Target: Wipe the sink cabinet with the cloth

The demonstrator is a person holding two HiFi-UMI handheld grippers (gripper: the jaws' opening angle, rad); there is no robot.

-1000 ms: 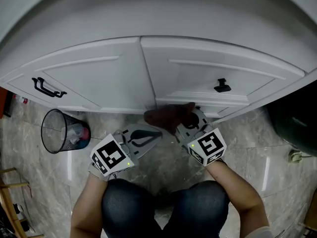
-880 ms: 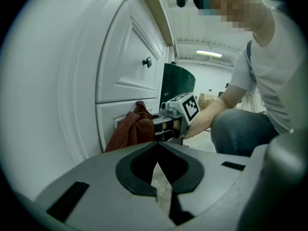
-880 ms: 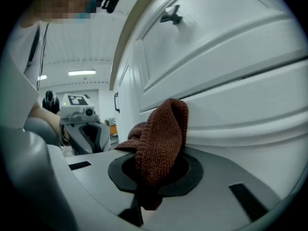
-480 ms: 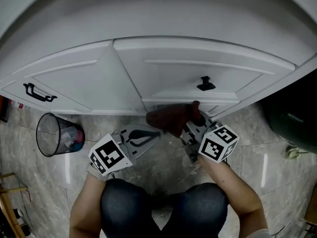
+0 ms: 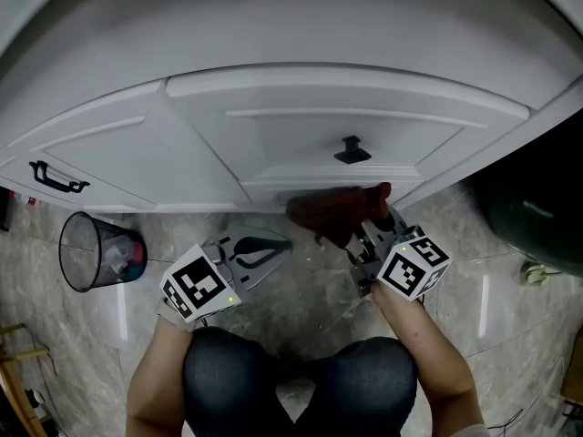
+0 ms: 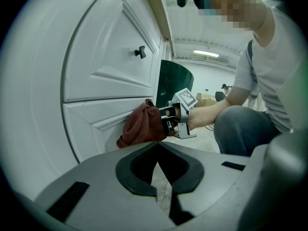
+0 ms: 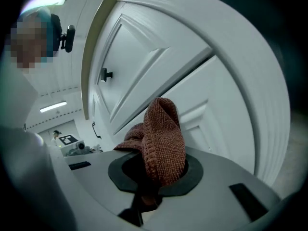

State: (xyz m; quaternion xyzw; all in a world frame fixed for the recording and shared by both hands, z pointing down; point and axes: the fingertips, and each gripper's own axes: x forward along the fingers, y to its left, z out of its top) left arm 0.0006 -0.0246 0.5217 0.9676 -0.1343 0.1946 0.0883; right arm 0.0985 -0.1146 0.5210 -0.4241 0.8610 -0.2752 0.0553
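While right gripper (image 5: 369,223) jaws clamp cloth (image 5: 328,211) against cabinet door (image 5: 301,144) | left gripper (image 5: 284,242) jaws closed, empty.

Wire-mesh bin (image 5: 96,251) at 9 o'clock, upright on floor, some rubbish inside, contents unclear. Grey marbled floor tiles (image 5: 310,289) across bottom half, w/ glare streaks. Dark green bulky obj (image 5: 533,212) at 3 o'clock, cut off by edge. Small pale item (image 5: 537,272) just below it, too small to ID.

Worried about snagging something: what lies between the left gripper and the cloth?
Only bare floor, seen in the head view, separates the left gripper from the cloth.
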